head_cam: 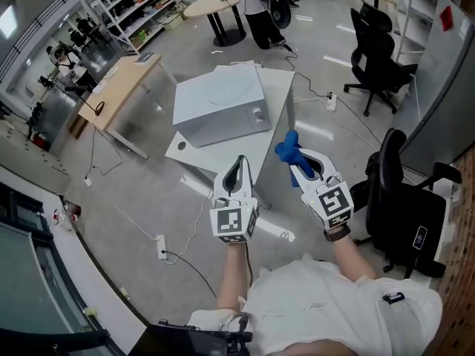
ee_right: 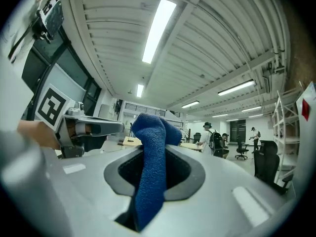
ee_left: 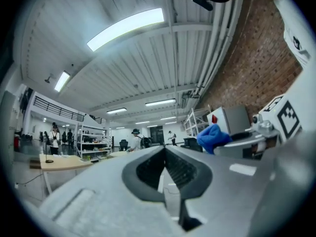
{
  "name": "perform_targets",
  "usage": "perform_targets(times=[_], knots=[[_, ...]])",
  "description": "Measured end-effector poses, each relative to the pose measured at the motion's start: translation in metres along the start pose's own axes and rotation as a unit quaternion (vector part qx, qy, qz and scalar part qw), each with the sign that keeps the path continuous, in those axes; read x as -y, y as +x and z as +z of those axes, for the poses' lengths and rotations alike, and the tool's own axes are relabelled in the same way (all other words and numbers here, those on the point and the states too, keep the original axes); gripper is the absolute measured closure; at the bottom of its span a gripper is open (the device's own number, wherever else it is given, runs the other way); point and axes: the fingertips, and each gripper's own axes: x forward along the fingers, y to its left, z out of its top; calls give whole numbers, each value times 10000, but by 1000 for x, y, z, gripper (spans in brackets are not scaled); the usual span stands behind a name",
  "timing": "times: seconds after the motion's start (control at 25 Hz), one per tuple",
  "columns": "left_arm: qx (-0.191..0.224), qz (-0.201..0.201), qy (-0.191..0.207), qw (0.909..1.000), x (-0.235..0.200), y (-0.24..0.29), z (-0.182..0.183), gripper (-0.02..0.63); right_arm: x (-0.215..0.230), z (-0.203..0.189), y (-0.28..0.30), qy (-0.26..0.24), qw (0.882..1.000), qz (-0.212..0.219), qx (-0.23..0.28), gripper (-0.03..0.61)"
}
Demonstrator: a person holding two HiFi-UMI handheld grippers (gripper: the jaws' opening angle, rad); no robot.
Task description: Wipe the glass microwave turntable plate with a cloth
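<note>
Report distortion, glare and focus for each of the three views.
Head view: fisheye bows the floor, pale glare streaks lie across its glossy surface, and focus is sharp throughout. Left gripper view: round black vignette, the ceiling light strip is blown out, and the near body of the left gripper is soft. Right gripper view: same vignette, ceiling lines curve, and the blue cloth in the right gripper shows clear weave.

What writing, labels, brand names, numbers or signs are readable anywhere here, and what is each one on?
No text here can be read.
Cubes on the left claw and right claw: black-and-white square patterns, not letters.
Red sign on the grey cabinet: too small to read.
Microwave: no print can be made out.
</note>
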Motion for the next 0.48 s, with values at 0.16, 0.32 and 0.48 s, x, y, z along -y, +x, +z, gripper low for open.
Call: perform_targets(times=[0.16, 0.32, 0.48], knots=[[-116, 67, -282, 9995, -9, -24, 21, 611, -18, -6, 6, 119, 9999, -24, -93, 497], [335, -119, -266, 9990, -26, -39, 26, 609, -48, 1, 20, 47, 10000, 59, 51, 497], [416, -287, -315, 9982, -45, -48, 37, 611, -78, 23, 40, -26, 9992, 140, 368, 497]])
